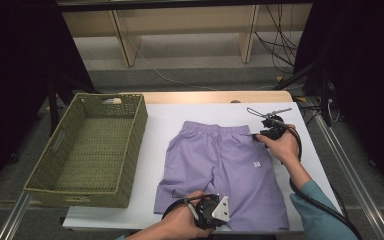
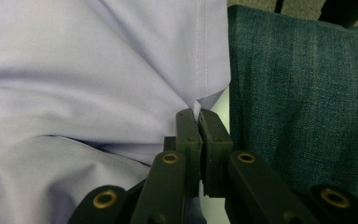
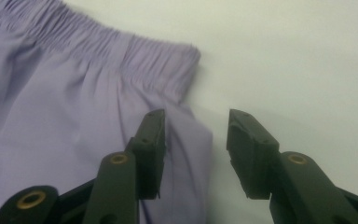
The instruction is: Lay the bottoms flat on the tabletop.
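Plain lilac shorts [image 1: 220, 167], olive woven basket [image 1: 92, 150], white table [image 1: 155, 125], teal sleeve [image 1: 320, 210].

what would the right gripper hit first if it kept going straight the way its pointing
Most likely the side edge of the purple shorts just below the waistband; the right gripper stands open right at it, though depth is hard to judge.

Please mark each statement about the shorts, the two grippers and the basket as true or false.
1. The left gripper is shut on the shorts. True.
2. The right gripper is shut on the waistband. False: its jaws stand open beside the waistband corner.
3. The basket holds folded clothes. False: it is empty.
4. The shorts lie on the white table, right of the basket. True.
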The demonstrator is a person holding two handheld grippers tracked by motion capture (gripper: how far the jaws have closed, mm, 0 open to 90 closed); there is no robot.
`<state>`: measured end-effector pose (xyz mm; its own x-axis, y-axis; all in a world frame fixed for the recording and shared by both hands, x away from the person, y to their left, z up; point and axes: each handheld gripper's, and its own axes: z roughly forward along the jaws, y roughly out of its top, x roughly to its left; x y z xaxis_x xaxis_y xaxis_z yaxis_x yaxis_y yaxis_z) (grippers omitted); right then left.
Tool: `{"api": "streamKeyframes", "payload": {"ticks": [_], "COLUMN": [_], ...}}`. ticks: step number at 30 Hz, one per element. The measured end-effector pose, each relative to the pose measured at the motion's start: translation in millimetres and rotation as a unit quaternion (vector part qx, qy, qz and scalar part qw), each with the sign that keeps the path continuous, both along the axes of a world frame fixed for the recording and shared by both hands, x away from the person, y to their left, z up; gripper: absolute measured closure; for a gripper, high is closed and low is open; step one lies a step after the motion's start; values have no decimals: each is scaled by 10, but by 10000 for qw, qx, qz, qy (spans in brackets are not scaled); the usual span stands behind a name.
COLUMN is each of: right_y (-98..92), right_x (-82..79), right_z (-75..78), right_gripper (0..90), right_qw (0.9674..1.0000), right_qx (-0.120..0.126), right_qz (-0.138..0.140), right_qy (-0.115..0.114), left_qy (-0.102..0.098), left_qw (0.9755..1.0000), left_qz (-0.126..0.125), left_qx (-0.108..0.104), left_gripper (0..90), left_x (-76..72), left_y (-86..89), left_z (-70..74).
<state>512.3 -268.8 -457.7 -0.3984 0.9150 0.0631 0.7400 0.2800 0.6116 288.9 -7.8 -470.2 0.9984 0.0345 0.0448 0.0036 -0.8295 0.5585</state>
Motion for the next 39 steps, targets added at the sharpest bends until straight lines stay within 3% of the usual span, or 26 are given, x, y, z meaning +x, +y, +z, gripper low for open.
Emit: {"api": "streamKeyframes", "payload": {"ticks": [5,8,13,15,22,26,28,30,34,39], "right_y": [149,233,268,253,231,250,240,222,183,185], "right_x": [191,238,224,220,251,264,272,253,133,-220], "right_z": [-114,-170,-163,-148,-42,-69,-106,-99,27,193], "right_gripper": [580,609,842,867,871,853,805,727,681,675], "right_qw": [9999,9999,9999,9999,9982,9974,9977,9972,9955,9958], "right_qx": [99,29,-100,-142,-303,-446,-469,-509,-539,-377], "right_qz": [-84,-65,-91,-61,-206,-198,-210,-240,-183,171], "right_qy": [86,127,84,-4,-481,-539,-441,-488,-759,-813], "left_qy": [-3,4,18,6,11,22,75,81,-14,-172], "left_qw": [10000,10000,10000,10000,10000,9999,9999,9996,9980,9955], "left_qz": [-4,-8,-26,-45,-28,-8,41,113,415,836], "left_qx": [-6,-9,2,13,-69,-99,-143,-253,-467,-406], "left_gripper": [874,874,874,876,874,846,793,696,522,485], "left_x": [-9,-8,-13,-12,-15,-23,-31,-29,30,147], "left_y": [2,2,-6,-9,-46,-39,-23,9,118,342], "left_z": [-2,-3,-7,-1,-4,8,31,80,225,302]}}
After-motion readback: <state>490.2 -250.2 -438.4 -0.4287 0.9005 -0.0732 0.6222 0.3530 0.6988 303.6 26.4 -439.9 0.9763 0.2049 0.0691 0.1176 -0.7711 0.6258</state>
